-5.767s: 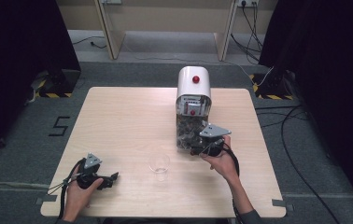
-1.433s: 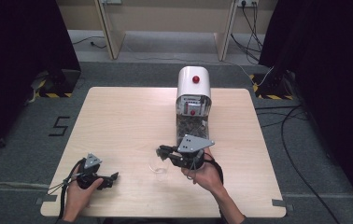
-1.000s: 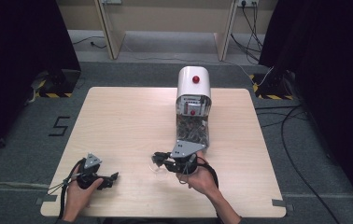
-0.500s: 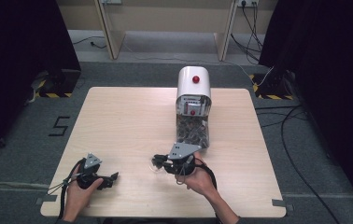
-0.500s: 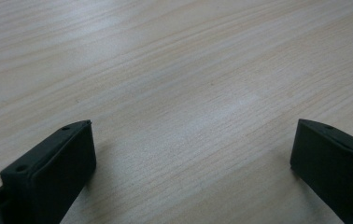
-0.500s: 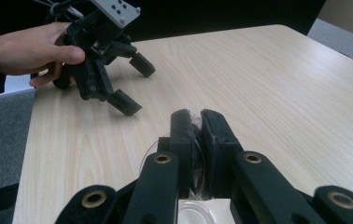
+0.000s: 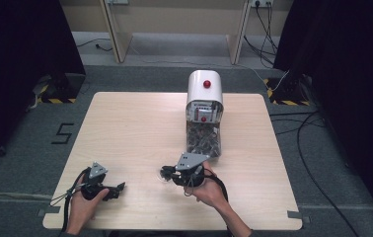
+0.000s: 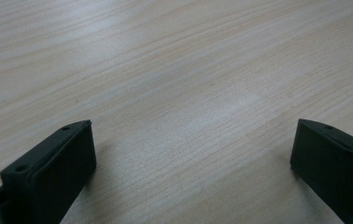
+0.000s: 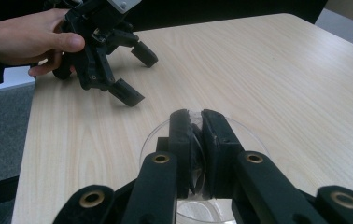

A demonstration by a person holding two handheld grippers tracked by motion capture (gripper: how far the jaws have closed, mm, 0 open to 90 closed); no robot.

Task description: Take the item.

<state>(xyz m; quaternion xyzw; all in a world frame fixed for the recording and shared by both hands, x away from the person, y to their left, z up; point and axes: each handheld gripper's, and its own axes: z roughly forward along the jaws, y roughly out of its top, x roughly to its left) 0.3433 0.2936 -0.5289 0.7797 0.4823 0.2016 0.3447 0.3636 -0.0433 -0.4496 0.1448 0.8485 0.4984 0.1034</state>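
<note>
Your right gripper [image 9: 194,122] has its jaws clenched on the rim of the clear cup [image 9: 165,135] near the table's [image 7: 125,123] front edge, ready to carry it, while your left gripper [image 7: 106,189] rests released by the front-left corner

Your pale wood-grain table [image 7: 140,123], your two black grippers [image 7: 106,190] [image 7: 167,173], a clear cup [image 9: 251,140], a white dispenser [image 7: 205,91] with a red button, yellow-and-black striped tape [image 7: 54,100] upper left on grey floor.
</note>
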